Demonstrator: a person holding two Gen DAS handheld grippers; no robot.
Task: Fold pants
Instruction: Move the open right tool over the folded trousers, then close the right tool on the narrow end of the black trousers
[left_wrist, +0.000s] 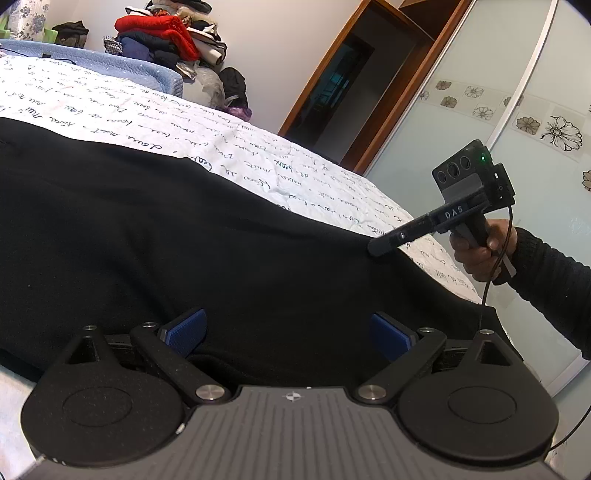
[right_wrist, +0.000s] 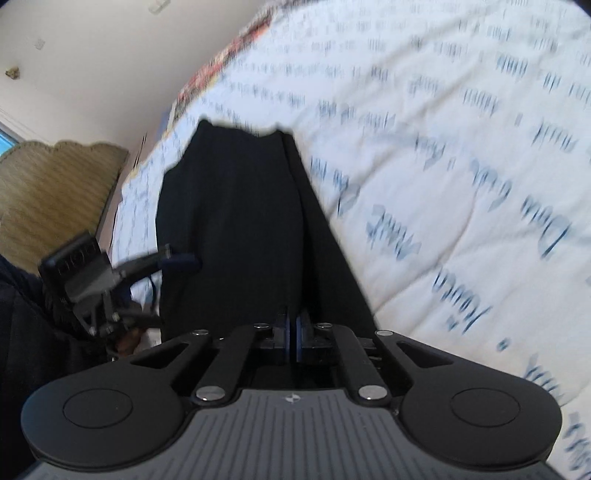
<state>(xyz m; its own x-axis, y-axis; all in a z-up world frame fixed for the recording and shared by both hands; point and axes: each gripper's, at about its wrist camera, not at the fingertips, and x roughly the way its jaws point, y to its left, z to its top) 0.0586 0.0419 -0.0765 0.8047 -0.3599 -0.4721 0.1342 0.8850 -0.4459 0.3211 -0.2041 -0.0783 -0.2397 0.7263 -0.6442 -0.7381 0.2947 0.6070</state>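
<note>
While the black pants (right_wrist: 236, 229) lay along the bed (right_wrist: 461, 155), the right gripper (right_wrist: 294, 334) clenched their lower-centre edge and the left gripper (left_wrist: 286, 338) gaped; lifting over seemed next.

A home bedroom: a bed (left_wrist: 258, 147) under a white quilt printed with handwriting, a heap of clothes (left_wrist: 166, 40) against the wall, a wooden doorway (left_wrist: 354, 74), and a flower-patterned sliding wardrobe door (left_wrist: 517, 110)

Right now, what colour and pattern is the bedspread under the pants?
White with lines of dark handwritten script, bedspread sharpest in the left wrist view; pants are plain black.
</note>
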